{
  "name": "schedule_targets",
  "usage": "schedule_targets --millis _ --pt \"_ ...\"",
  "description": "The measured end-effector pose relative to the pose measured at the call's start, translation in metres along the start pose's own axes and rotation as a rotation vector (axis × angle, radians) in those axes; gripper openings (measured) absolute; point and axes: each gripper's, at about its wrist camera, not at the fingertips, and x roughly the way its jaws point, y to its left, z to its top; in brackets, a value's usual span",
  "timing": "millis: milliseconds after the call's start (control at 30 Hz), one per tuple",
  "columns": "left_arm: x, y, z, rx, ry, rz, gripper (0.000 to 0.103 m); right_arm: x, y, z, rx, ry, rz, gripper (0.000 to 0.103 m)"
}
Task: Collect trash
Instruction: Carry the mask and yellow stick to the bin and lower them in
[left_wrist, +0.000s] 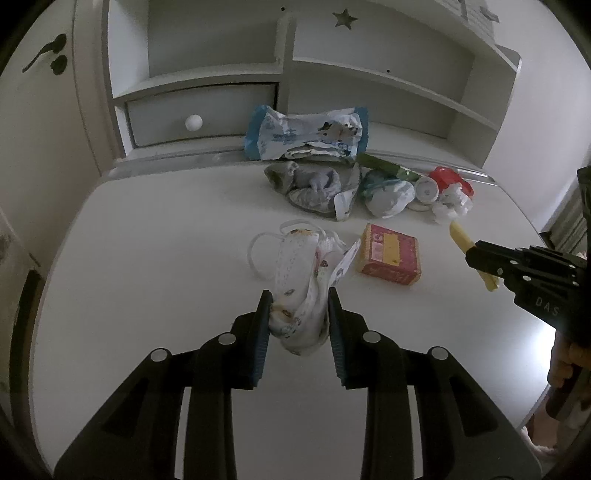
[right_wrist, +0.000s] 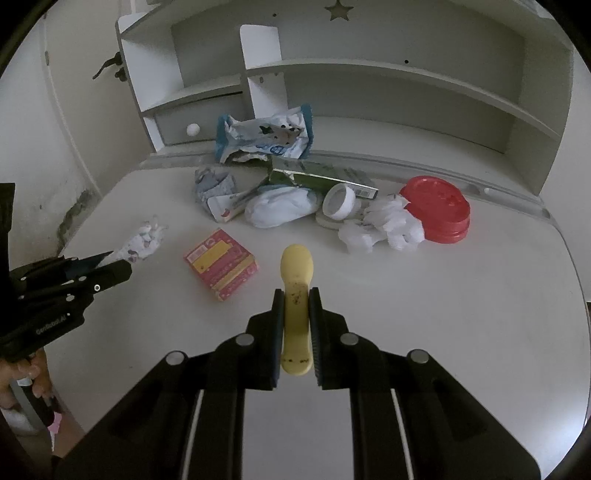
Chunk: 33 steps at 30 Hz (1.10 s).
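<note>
Smooth matt white desk (right_wrist: 443, 302); crinkled glossy plastic wrapper (right_wrist: 264, 138); printed cardboard box (right_wrist: 221, 264); glossy red plastic lids (right_wrist: 439, 206).

My left gripper (left_wrist: 300, 299) is clamped on a crumpled printed face mask (left_wrist: 301, 280), its ear loops trailing onto the white desk (left_wrist: 147, 240). Just beside it lies a red and yellow box (left_wrist: 388, 259). Behind, a heap of wrappers (left_wrist: 308, 136) sits against the shelf unit (left_wrist: 207, 77). At right, my right gripper (left_wrist: 476, 258) holds a yellow stick (left_wrist: 461, 236).
</note>
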Motion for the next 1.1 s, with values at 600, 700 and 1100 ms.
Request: schedule_targets --millis 600,700,1100 --pt "-0.013 -0.030 0.001 0.063 -0.009 0.004 0.029 -0.019 -0.018 -0.017 0.039 -0.023 0.030 0.014" --pt "-0.011 -0.050 0.000 0.095 -0.002 -0.014 0.029 -0.024 -0.029 -0.027 0.066 -0.021 0.043 0.014" --pt "-0.020 -0.257 -0.005 0.412 -0.015 -0.292 0.029 -0.167 -0.181 -0.109 0.387 -0.215 -0.117 0.014"
